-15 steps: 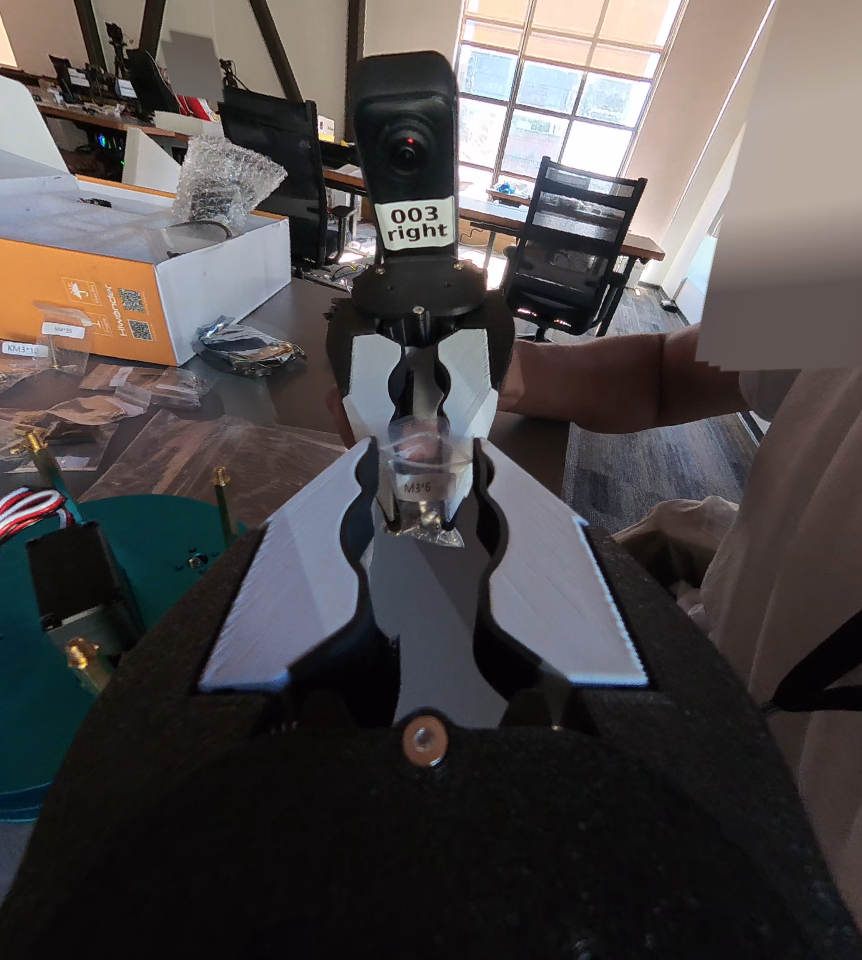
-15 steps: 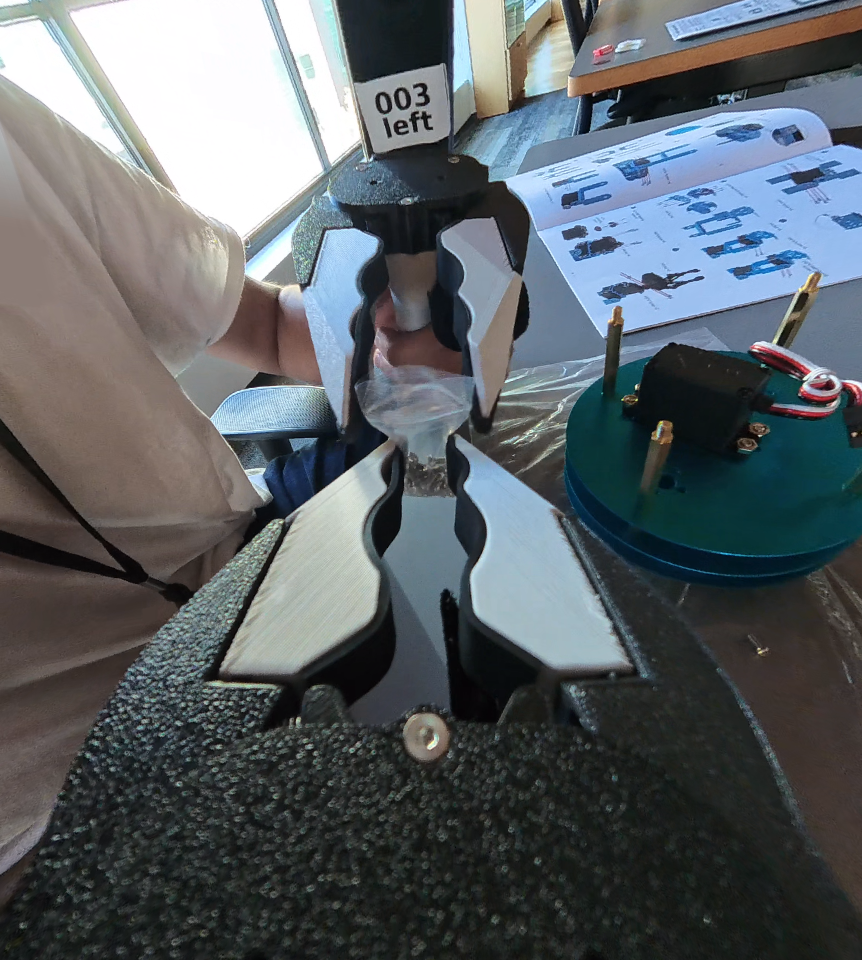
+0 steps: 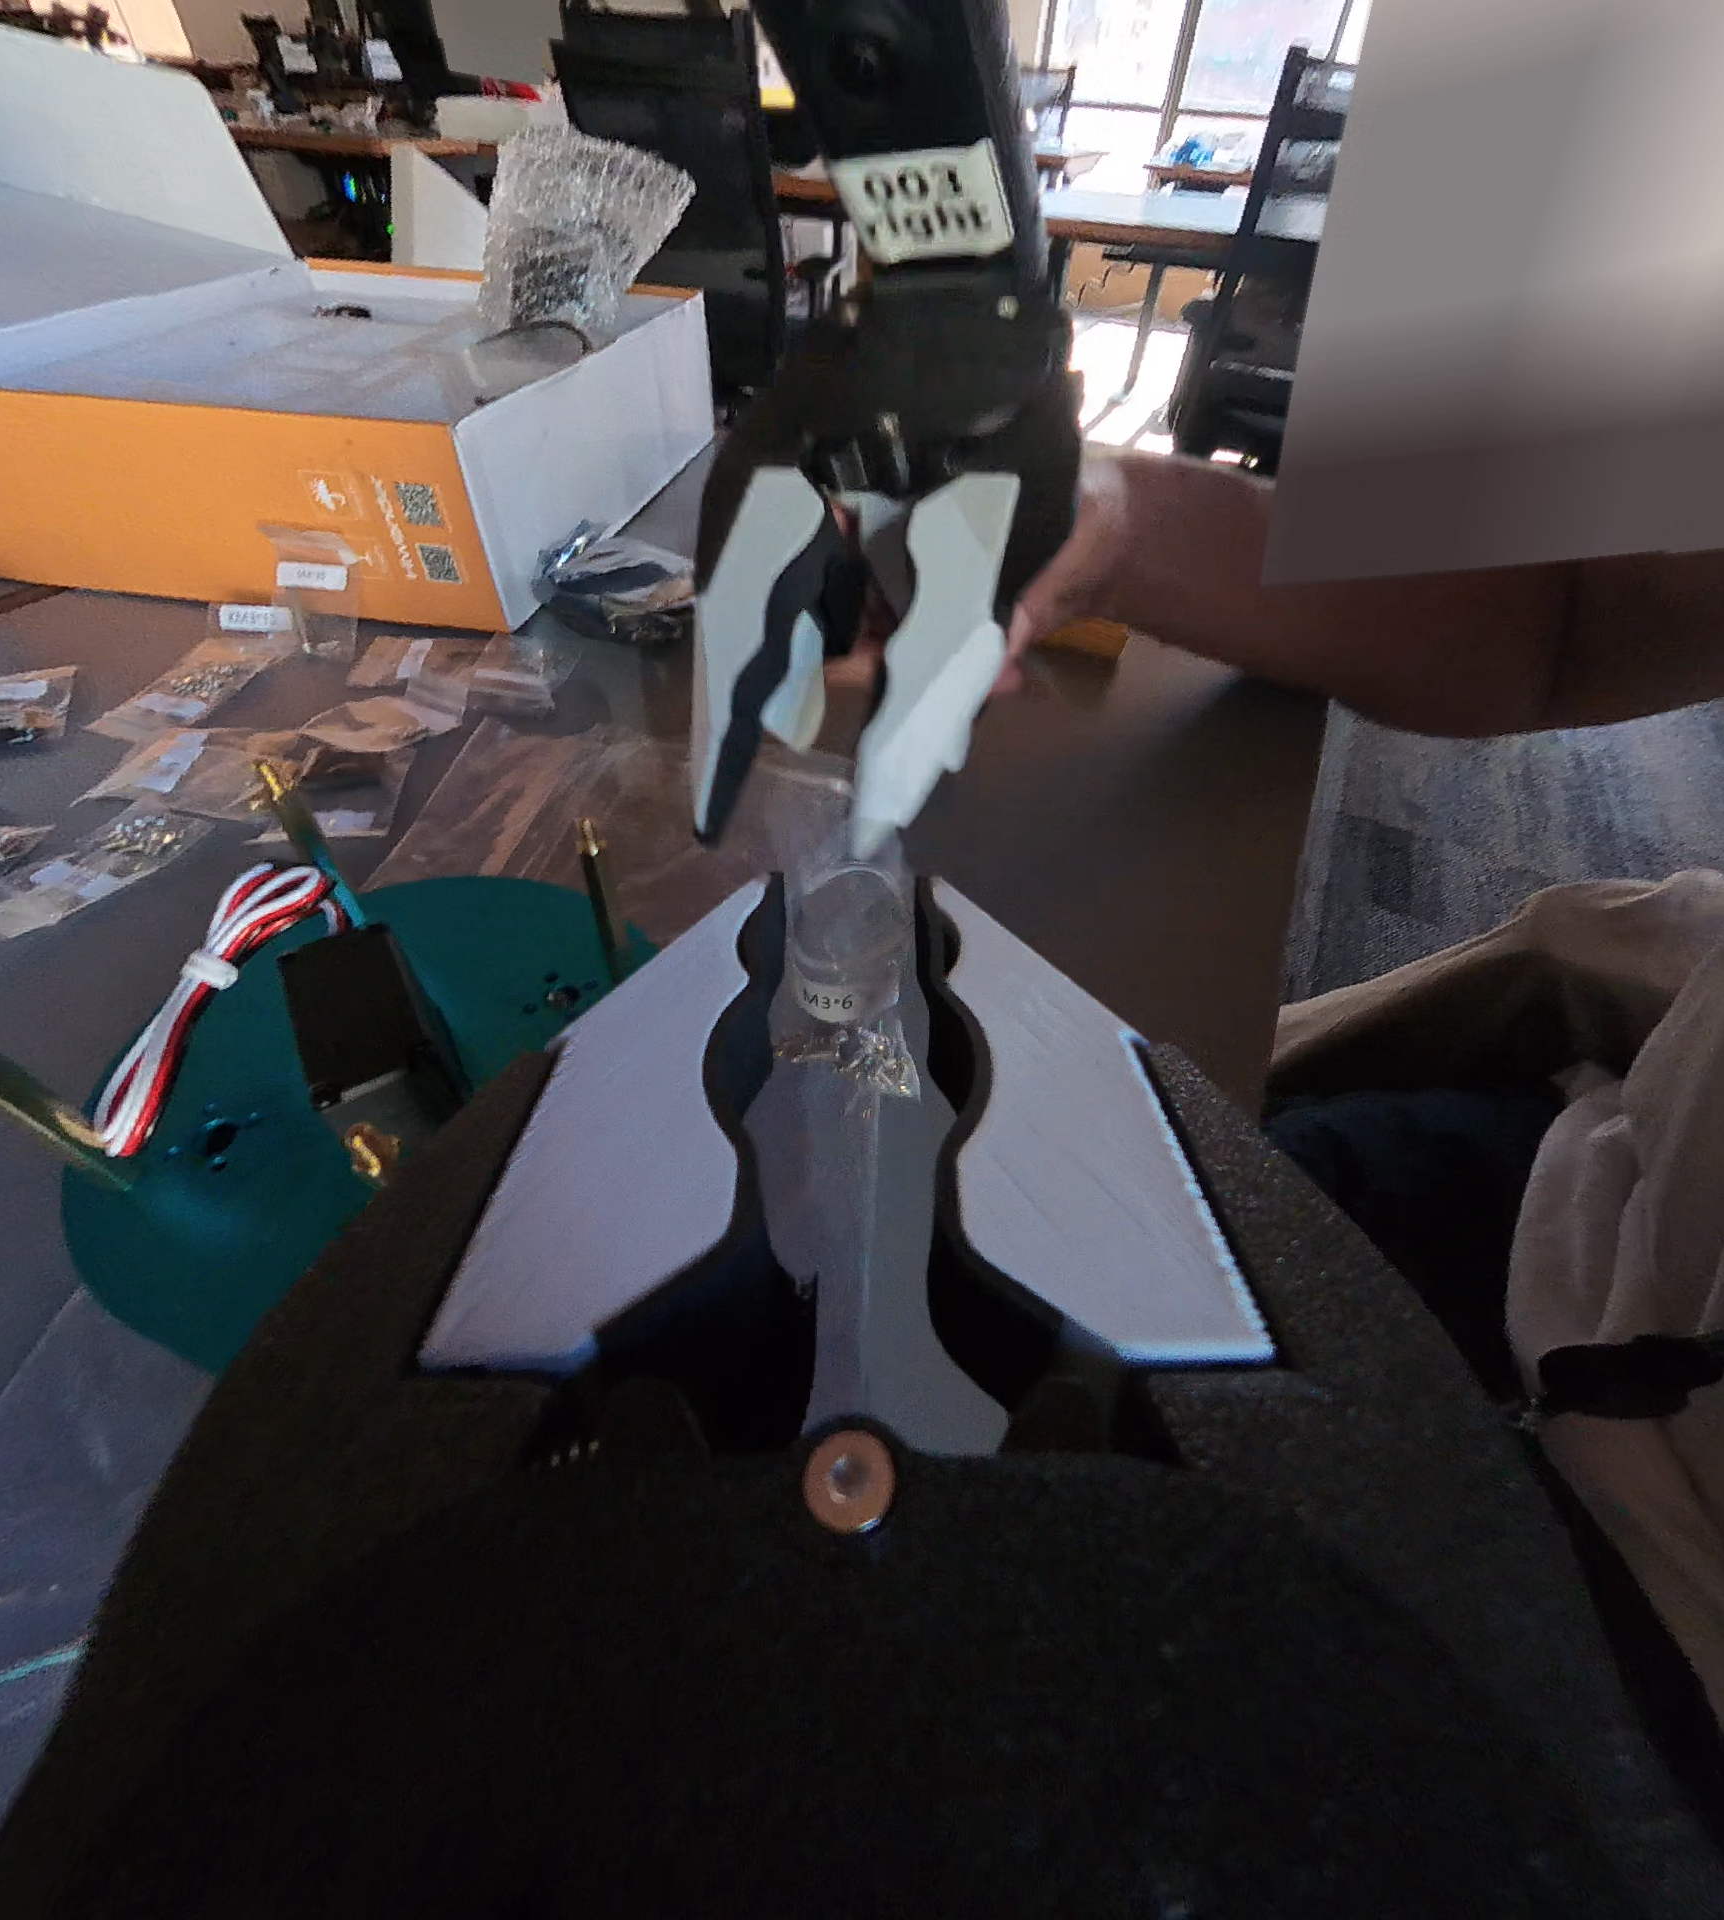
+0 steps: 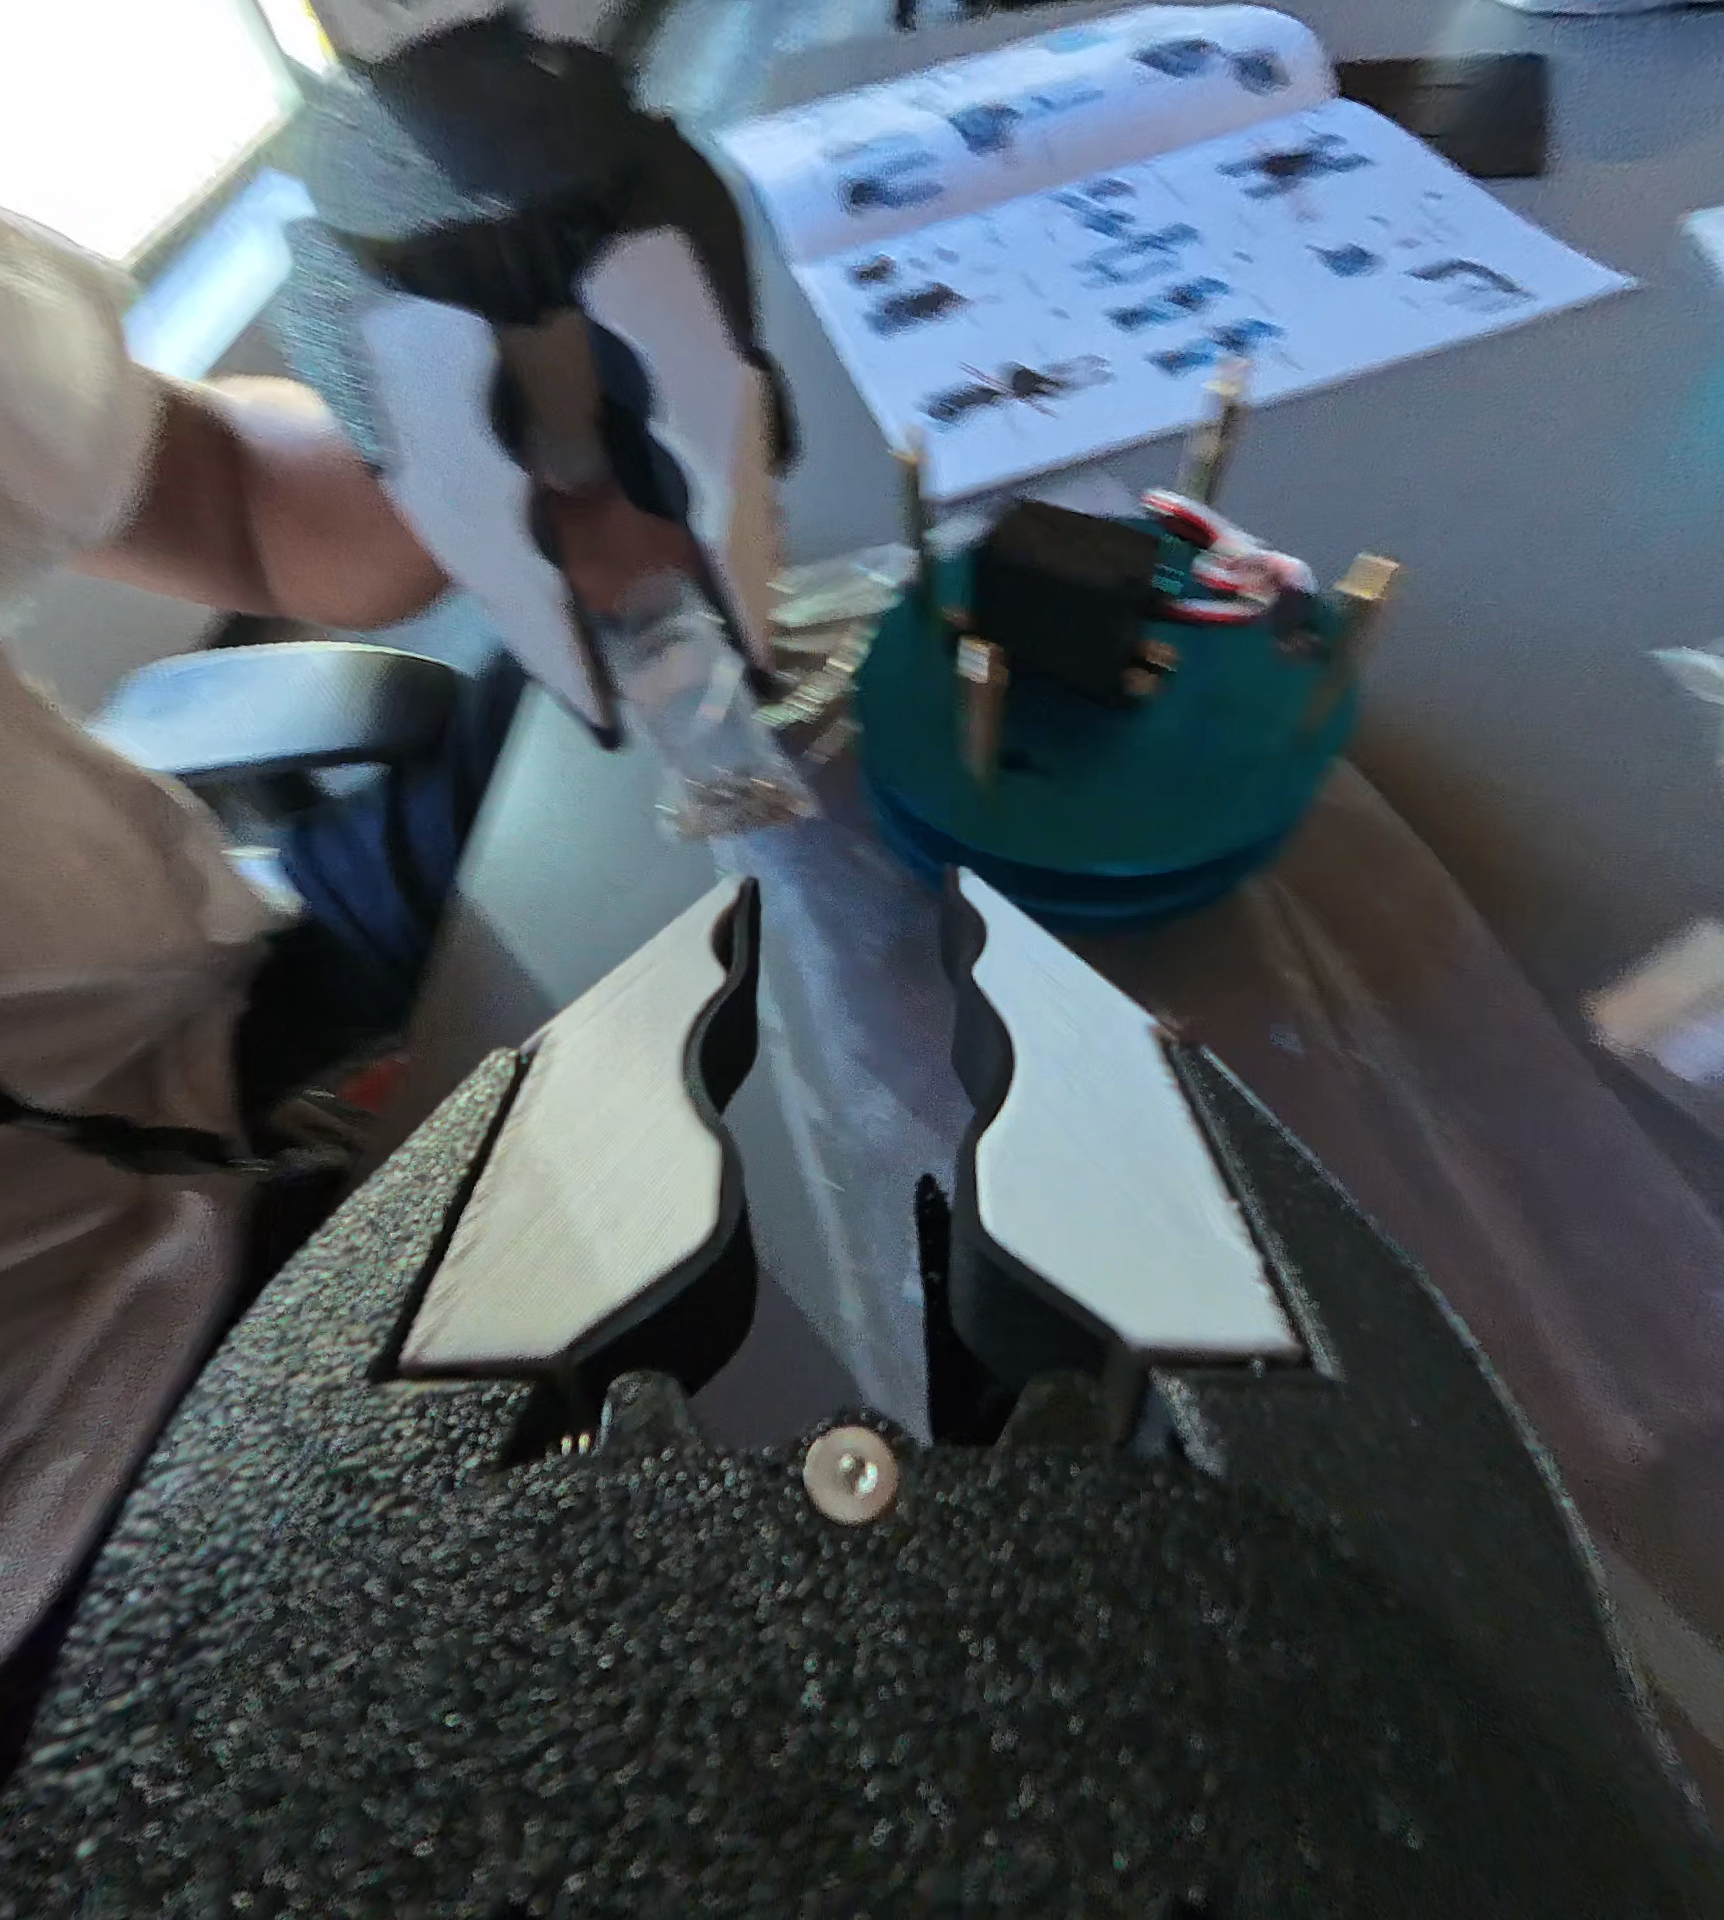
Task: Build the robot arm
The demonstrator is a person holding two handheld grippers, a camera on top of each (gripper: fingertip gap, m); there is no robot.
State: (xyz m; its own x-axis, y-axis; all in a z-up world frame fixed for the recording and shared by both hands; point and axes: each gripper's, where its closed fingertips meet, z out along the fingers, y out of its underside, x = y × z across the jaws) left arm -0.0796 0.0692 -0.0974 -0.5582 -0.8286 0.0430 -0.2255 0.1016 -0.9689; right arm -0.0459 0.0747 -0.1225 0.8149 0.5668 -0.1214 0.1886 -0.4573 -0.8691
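Surroundings: teal round base (image 3: 203,1226) at 9 o'clock of left gripper, w/ black servo block (image 3: 359,1023), red-white wire bundle (image 3: 203,997) and brass standoffs (image 3: 596,894) standing on it. Orange-white box (image 3: 245,468) far at 10 o'clock, bubble-wrap bundle (image 3: 577,223) on top. Many small clear parts bags (image 3: 162,748) strewn on dark table (image 3: 1097,831) btwn box and base. Open printed manual (image 4: 1149,229) at 1 o'clock in right wrist view, beyond the base. Person's forearm (image 3: 1357,634) at 2 o'clock in left view.

Left gripper: (image 3: 842,894) fingers close together, pinching the small clear screw bag (image 3: 847,997) near its upper part; bag hangs down btwn the fingers, labelled strip mid, screws bunched at bottom.

Right gripper: (image 4: 853,894) jaws apart w/ a clear gap, nothing btwn them in own view. In left view it hangs at 12 o'clock, tips pointing down just above the bag's top; one white tip seems to touch the plastic, can't confirm.

Bag vs tools: at 12 o'clock of left fingertips in left view; at 11 o'clock, ahead of right gripper tips and apart from them, in right view; just beside teal base.

Hard to see: right wrist view heavily motion-blurred; bag edges, manual print, items at right edge unclear. Bag mouth open or sealed – can't tell. Grey patch covers upper right of left view.
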